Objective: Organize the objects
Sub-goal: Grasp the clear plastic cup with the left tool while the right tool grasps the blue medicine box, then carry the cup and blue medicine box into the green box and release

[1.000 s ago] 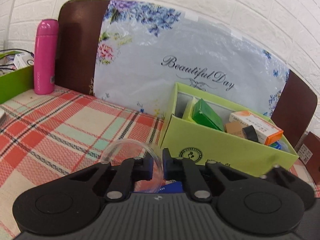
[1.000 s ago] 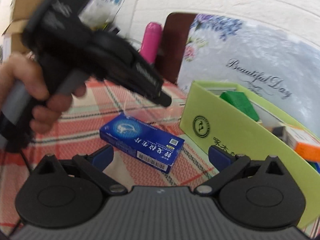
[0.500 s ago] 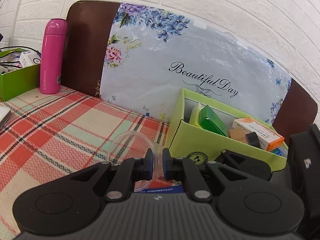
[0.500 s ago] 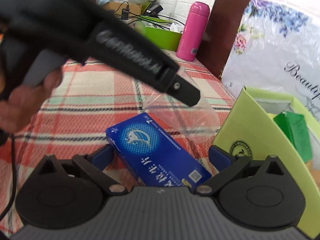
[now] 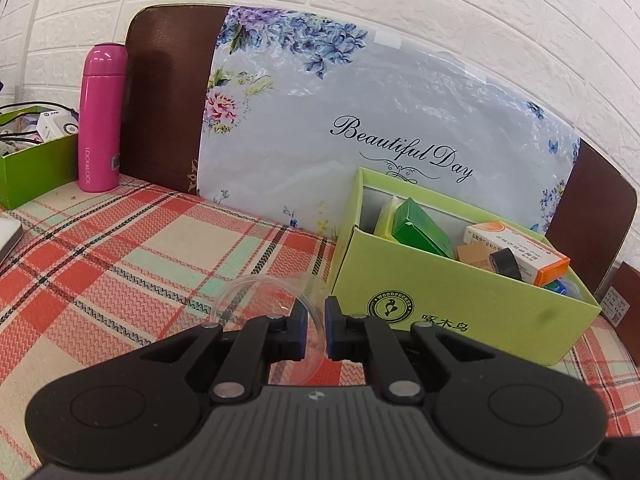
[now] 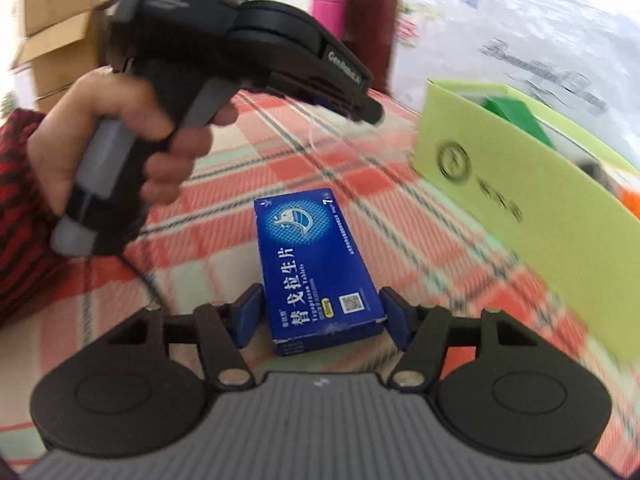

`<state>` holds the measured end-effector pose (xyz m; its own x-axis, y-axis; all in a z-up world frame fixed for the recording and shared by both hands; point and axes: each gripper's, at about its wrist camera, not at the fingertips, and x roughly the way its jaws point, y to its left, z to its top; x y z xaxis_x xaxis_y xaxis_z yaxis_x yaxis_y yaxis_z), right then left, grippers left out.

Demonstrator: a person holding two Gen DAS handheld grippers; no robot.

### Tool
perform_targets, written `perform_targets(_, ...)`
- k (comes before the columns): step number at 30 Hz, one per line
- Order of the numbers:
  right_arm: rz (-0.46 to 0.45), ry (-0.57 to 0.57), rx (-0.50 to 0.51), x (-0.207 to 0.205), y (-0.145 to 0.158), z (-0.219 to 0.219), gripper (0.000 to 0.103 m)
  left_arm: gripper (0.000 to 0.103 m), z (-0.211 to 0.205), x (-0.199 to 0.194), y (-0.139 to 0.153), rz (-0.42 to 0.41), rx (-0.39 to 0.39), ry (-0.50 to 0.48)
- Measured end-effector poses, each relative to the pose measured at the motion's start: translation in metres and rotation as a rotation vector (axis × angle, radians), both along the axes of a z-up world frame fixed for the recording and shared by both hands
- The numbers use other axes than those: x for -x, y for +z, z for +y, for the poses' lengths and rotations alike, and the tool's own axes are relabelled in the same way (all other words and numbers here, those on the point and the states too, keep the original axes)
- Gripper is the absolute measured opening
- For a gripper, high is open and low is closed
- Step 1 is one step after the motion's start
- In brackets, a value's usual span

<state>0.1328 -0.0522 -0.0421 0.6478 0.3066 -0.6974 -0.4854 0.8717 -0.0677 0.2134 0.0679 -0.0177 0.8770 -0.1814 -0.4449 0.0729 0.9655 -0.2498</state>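
My left gripper (image 5: pixel 316 330) is shut on the rim of a clear plastic round dish (image 5: pixel 264 304), held above the plaid tablecloth just left of the light green box (image 5: pixel 460 312). The box holds a dark green carton (image 5: pixel 420 228), an orange-and-white carton (image 5: pixel 520 252) and other small items. In the right wrist view the left gripper (image 6: pixel 366 110) hangs above the cloth with the faint dish (image 6: pixel 332 136). My right gripper (image 6: pixel 320 316) is open, its jaws on either side of the near end of a blue medicine box (image 6: pixel 316 264) lying on the cloth.
A pink flask (image 5: pixel 100 120) and a dark green box (image 5: pixel 32 168) of clutter stand at the far left. A floral "Beautiful Day" board (image 5: pixel 380 132) leans on a brown chair back behind the light green box. Cardboard boxes (image 6: pixel 52 24) stand far left.
My right gripper has swung and moved in so the blue box now lies lengthwise between its open jaws. My left gripper has held the dish almost still, drifting a little.
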Motion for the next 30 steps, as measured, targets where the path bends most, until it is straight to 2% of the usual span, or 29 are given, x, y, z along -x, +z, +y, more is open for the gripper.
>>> perform_targets(3,-0.018,0.017,-0.06,0.016,0.003,-0.003,0.064,0.009,0.002,-0.003,-0.004,0.015,0.02,0.016)
perform_targets(5,-0.041,0.02,-0.076,0.016,0.006,0.003,0.074,0.009,0.005,-0.006,-0.007,0.021,0.029,0.03)
perform_targets(9,-0.023,0.011,-0.064,0.009,-0.004,0.013,0.074,0.014,0.008,-0.011,-0.012,0.052,0.043,0.03)
perform_targets(12,-0.041,-0.011,-0.065,0.009,-0.009,0.016,0.073,0.024,0.008,-0.012,-0.013,0.052,0.044,0.032)
perform_targets(14,-0.047,-0.024,-0.078,0.009,-0.011,0.016,0.065,0.04,0.008,-0.012,-0.014,0.045,0.043,0.035)
perform_targets(16,-0.052,-0.036,-0.087,0.012,-0.012,0.015,0.063,0.05,0.006,-0.013,-0.016,0.042,0.04,0.043)
perform_targets(18,-0.057,-0.053,-0.095,0.013,-0.012,0.013,0.06,0.048,0.005,-0.014,-0.018,0.044,0.032,0.036)
perform_targets(20,-0.065,-0.066,-0.1,0.013,-0.012,0.01,0.058,0.03,0.003,-0.016,-0.02,0.055,0.021,0.029)
perform_targets(21,-0.068,-0.074,-0.102,0.015,-0.012,0.009,0.057,0.027,0.002,-0.017,-0.022,0.061,0.02,0.025)
perform_targets(23,-0.077,-0.101,-0.11,0.017,-0.01,0.005,0.057,0.011,0.002,-0.018,-0.024,0.066,0.019,0.022)
perform_targets(26,-0.085,-0.157,-0.135,0.019,-0.005,-0.007,0.057,0.004,0.001,-0.015,-0.021,0.043,0.007,0.03)
perform_targets(30,-0.105,-0.217,-0.157,0.025,0.005,-0.021,0.056,0.004,0.002,-0.004,-0.009,-0.015,0.013,0.04)
